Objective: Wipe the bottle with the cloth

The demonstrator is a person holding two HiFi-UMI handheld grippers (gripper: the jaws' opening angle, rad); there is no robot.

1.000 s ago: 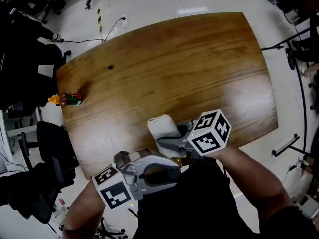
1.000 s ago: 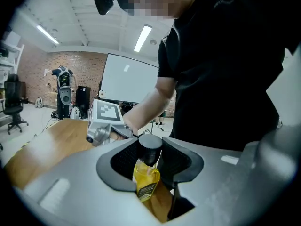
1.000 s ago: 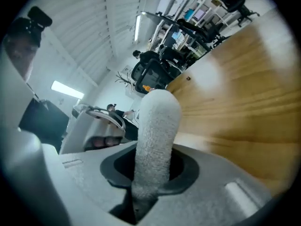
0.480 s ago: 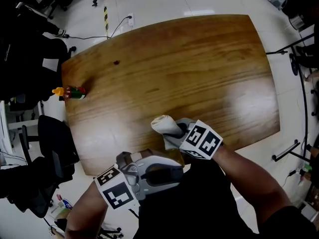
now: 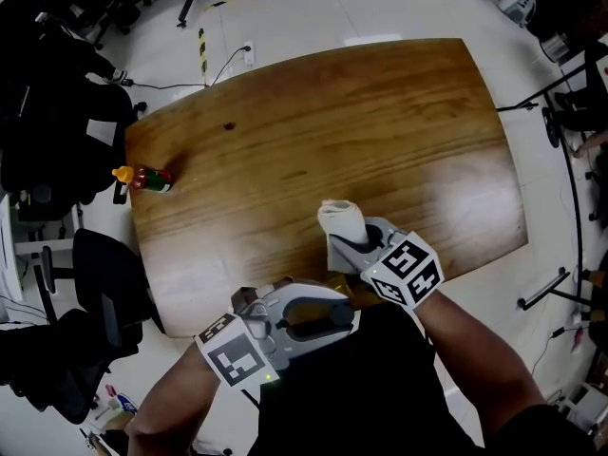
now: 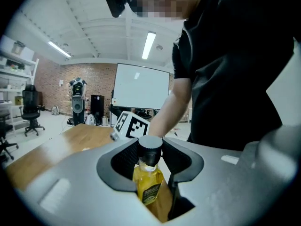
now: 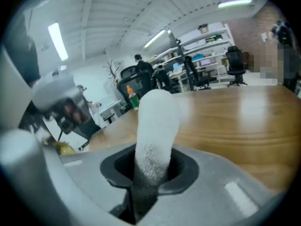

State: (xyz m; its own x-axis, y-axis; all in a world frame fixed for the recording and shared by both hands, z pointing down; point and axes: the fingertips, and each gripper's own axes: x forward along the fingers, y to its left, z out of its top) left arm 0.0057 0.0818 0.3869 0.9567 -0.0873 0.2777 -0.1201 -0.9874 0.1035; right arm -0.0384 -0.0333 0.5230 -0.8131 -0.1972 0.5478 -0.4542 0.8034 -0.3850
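"Where's the bottle, then?"

"In the left claw (image 6: 149, 157), close in front of the person at the near edge of the bench (image 5: 380, 131). Its jaws pinch the bottle (image 6: 146, 185) at the neck, just under the black cap (image 6: 150, 146). There's yellow liquid inside."

"And the cloth?"

"The right claw (image 7: 151, 171) is clamped on the cloth (image 7: 155, 121). It's white and rolled up, and it pokes out past the jaws over the wood. That claw sits just beside the left one. Whether the cloth touches the bottle, I can't tell."

"Anything else up there?"

"A small red-and-green bottle (image 5: 147, 179) with an orange top, at the bench's far left edge, well apart from both claws."
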